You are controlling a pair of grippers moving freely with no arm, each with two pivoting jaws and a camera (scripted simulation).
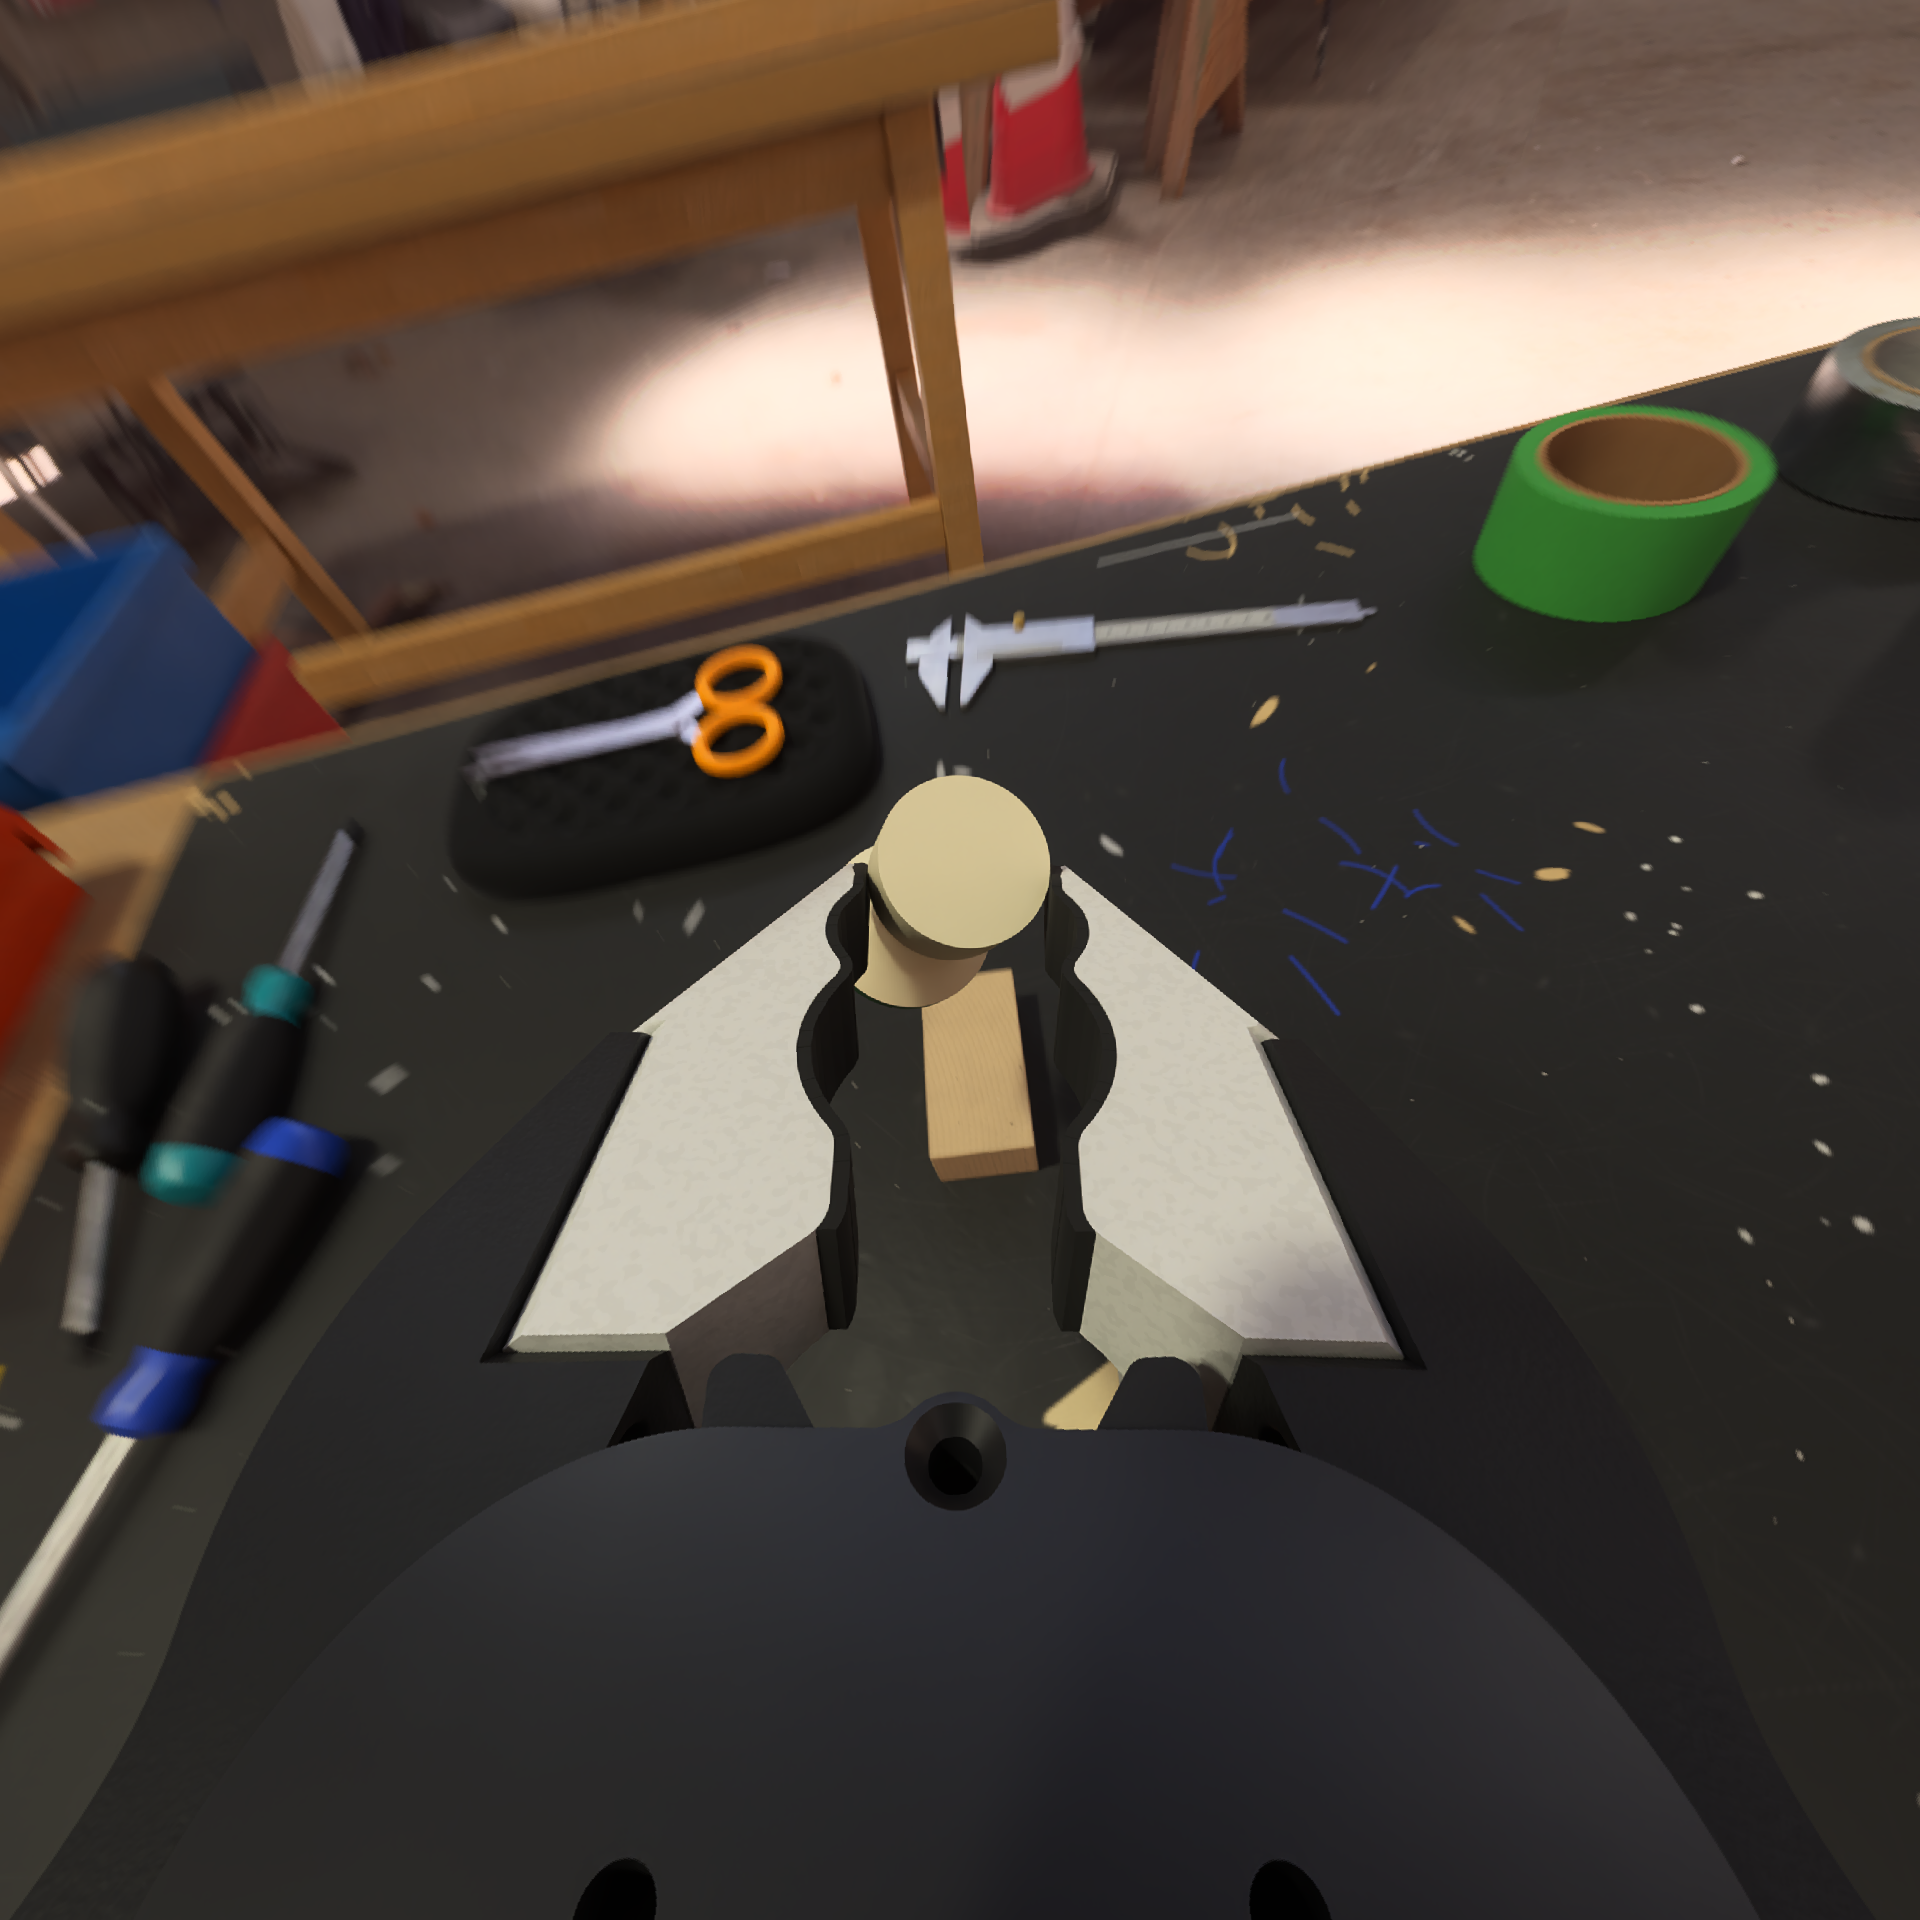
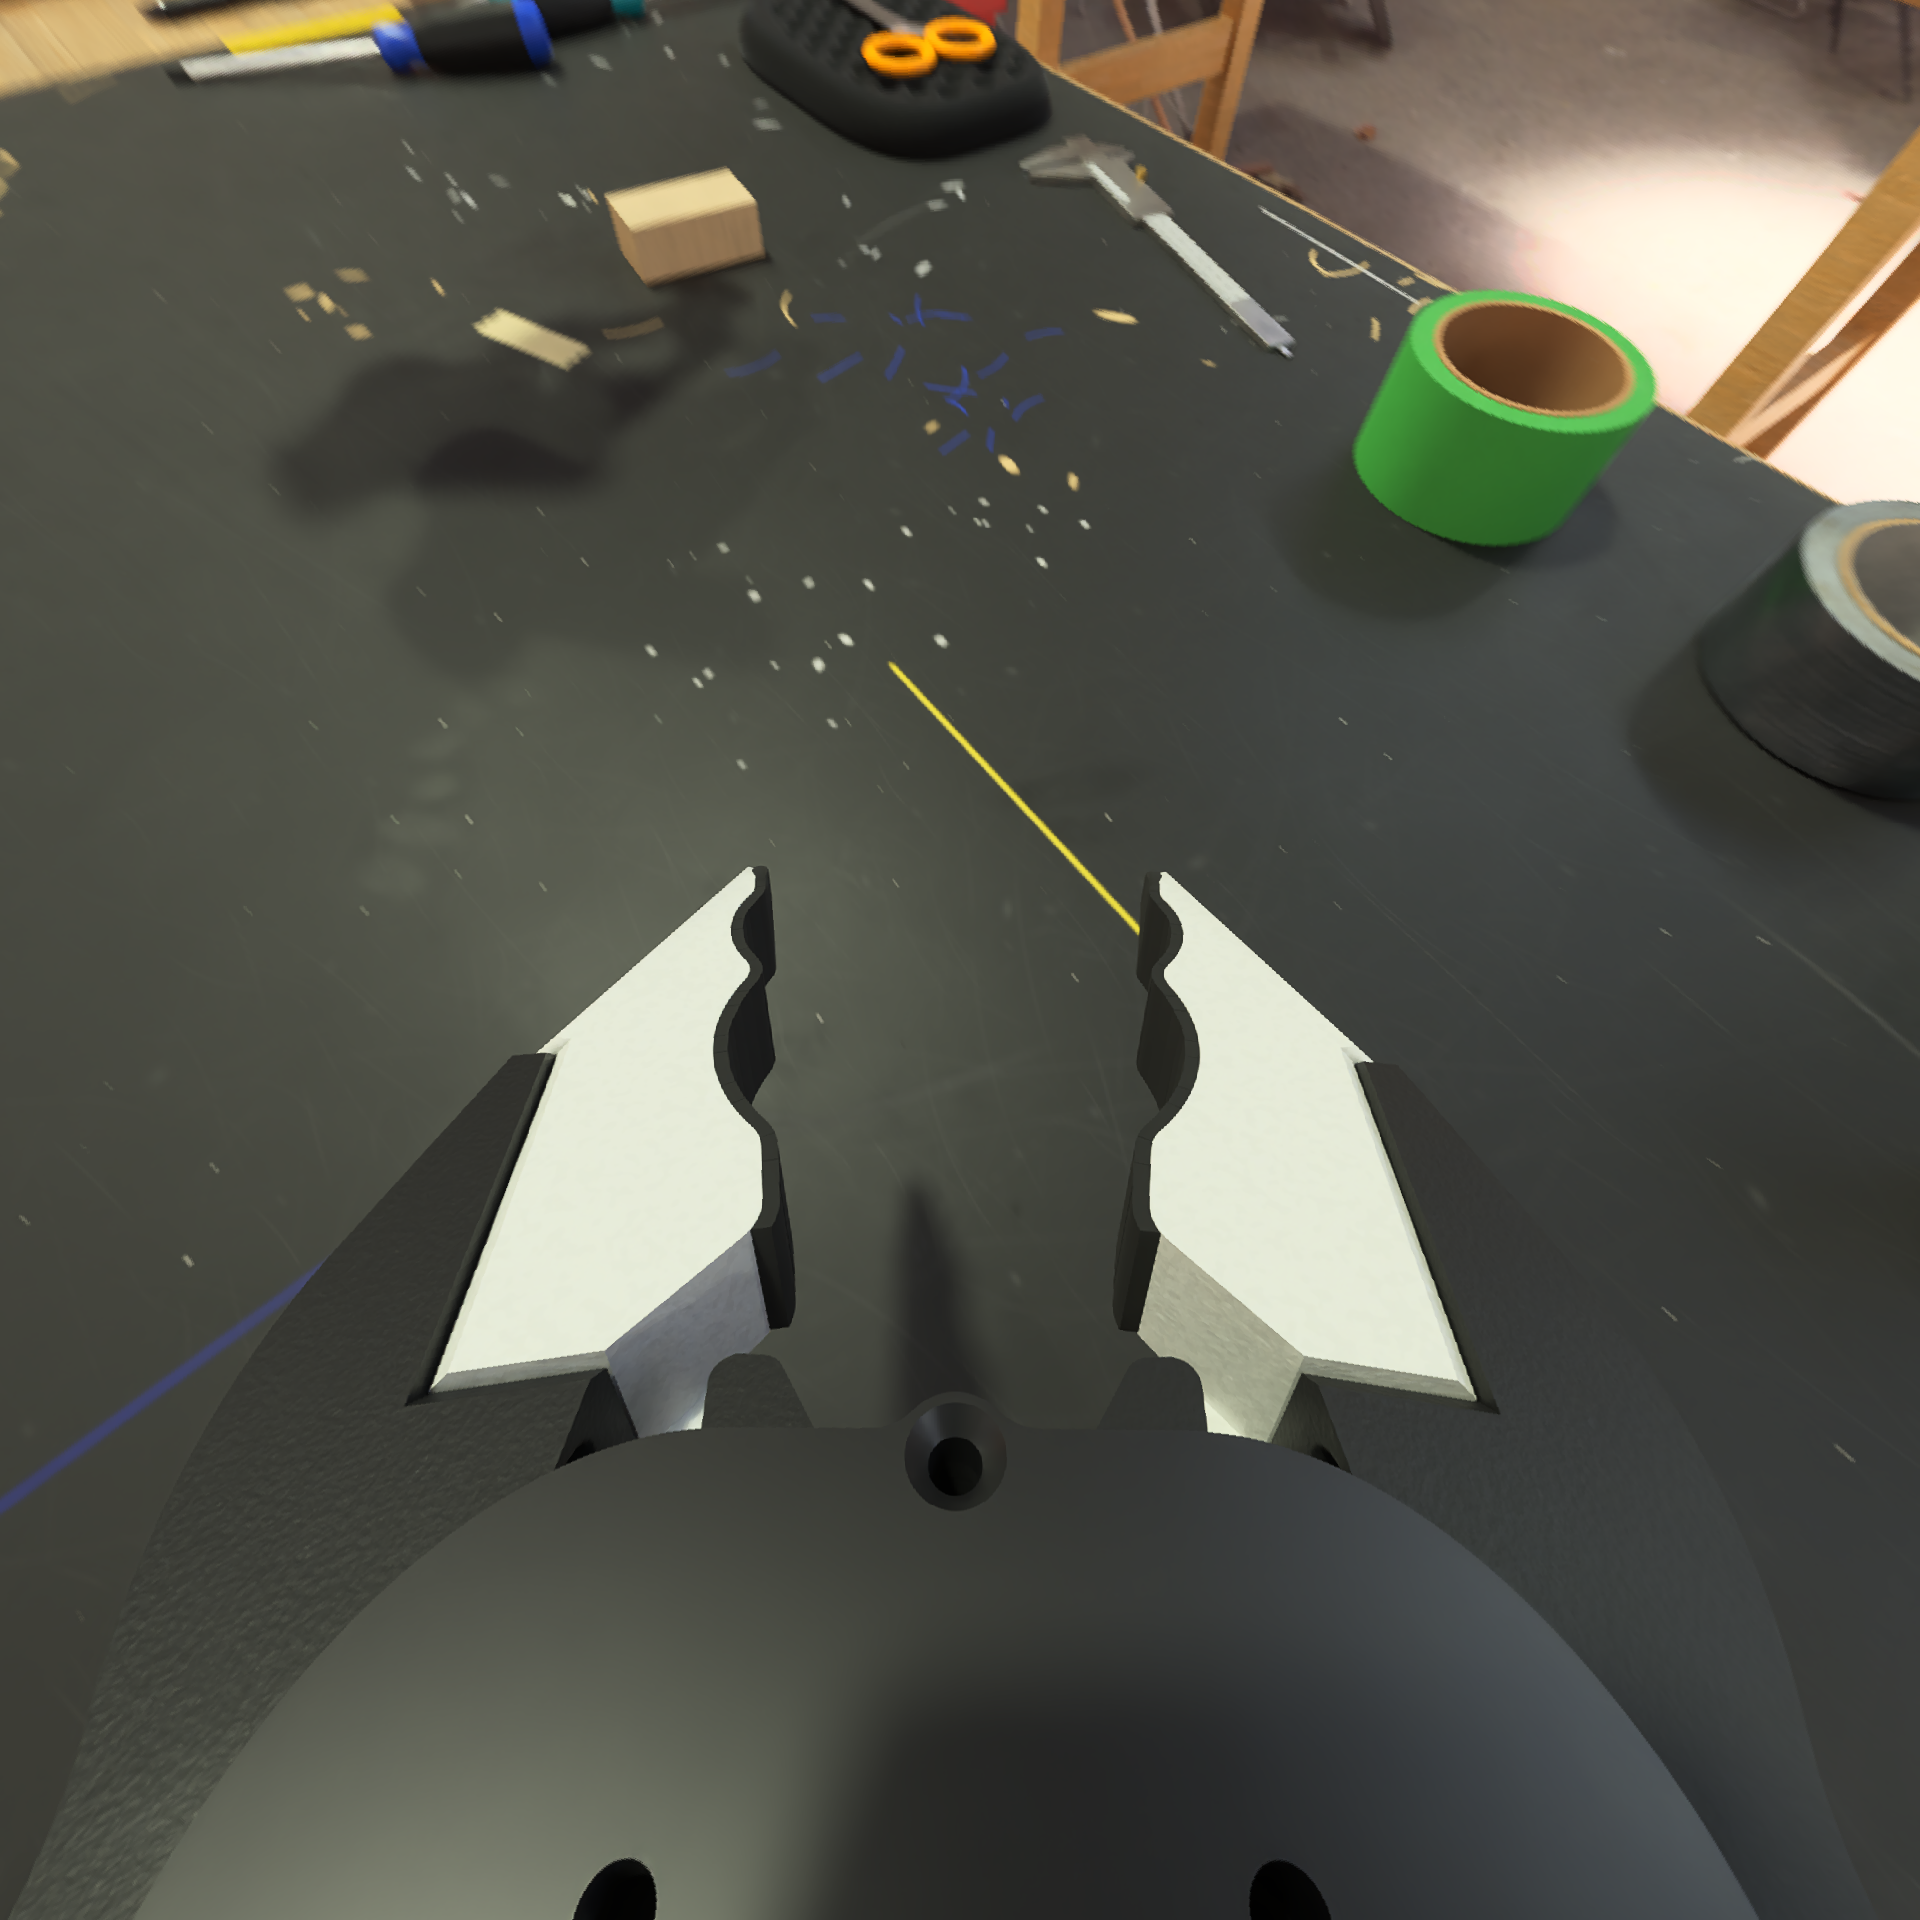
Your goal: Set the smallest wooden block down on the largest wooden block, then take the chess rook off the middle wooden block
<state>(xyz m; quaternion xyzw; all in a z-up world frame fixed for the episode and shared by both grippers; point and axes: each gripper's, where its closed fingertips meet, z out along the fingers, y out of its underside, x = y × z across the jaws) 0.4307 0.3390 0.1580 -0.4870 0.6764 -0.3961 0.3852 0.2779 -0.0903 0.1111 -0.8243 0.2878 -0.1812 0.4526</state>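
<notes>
Cream chess rook (image 1: 951, 899) clamped betw. left gripper (image 1: 954, 904) tips, wooden block (image 1: 980, 1081) below on dark bench (image 1: 1558, 1143), right gripper (image 2: 954, 904) jaws wide apart, nothing held.

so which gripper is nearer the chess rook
Left. The left gripper is shut on the chess rook, holding it above a wooden block. The right gripper is open over bare tabletop, with no rook in its view.

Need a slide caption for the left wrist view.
Left gripper shut on the cream chess rook, above a wooden block.
</notes>
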